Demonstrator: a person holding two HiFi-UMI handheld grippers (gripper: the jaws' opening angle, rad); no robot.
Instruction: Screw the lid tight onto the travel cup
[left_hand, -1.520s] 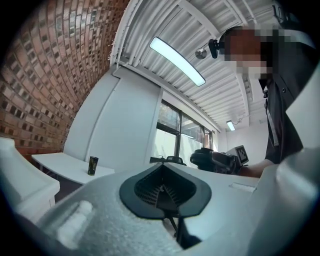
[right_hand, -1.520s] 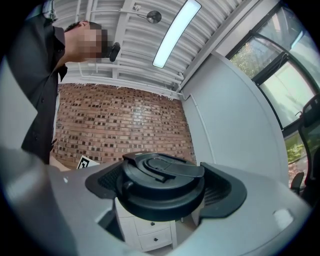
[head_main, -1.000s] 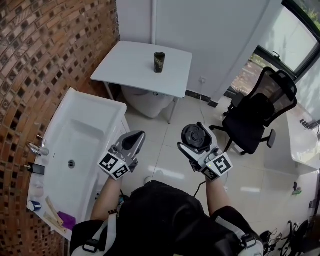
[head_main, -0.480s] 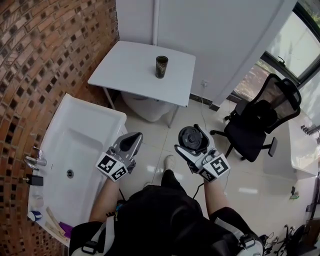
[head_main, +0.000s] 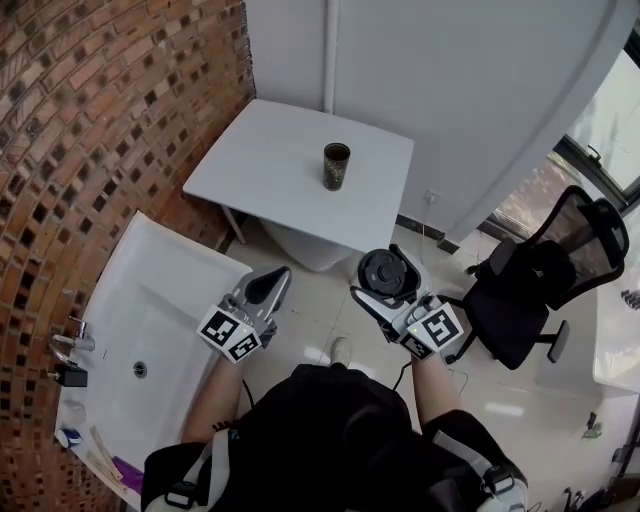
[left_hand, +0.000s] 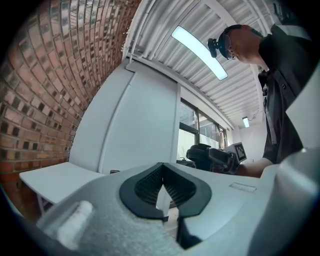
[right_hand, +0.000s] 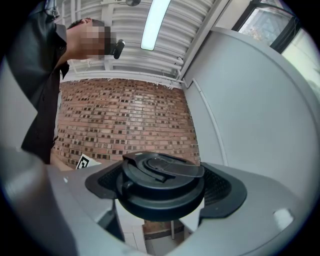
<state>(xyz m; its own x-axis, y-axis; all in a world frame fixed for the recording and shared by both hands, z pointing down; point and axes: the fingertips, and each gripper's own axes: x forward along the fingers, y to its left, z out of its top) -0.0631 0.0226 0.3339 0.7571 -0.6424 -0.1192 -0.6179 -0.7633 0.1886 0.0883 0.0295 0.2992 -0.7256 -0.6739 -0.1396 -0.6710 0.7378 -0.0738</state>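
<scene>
The travel cup (head_main: 336, 166), dark with an open top, stands upright on the white table (head_main: 270, 160) ahead of me. My right gripper (head_main: 385, 279) is shut on the round black lid (head_main: 381, 270) (right_hand: 161, 185), held flat between its pads well short of the table, above the floor. My left gripper (head_main: 268, 288) (left_hand: 163, 195) is shut with nothing between its pads, held level beside the right one. Both grippers are far from the cup.
A white sink counter (head_main: 190, 270) with a tap (head_main: 70, 345) runs along the brick wall (head_main: 100, 120) at my left. A black office chair (head_main: 545, 290) stands at the right. Tiled floor (head_main: 320, 310) lies between me and the table.
The table and cup have come nearer and lower in the head view as I step forward. Both grippers keep their pose and the lid stays held.
</scene>
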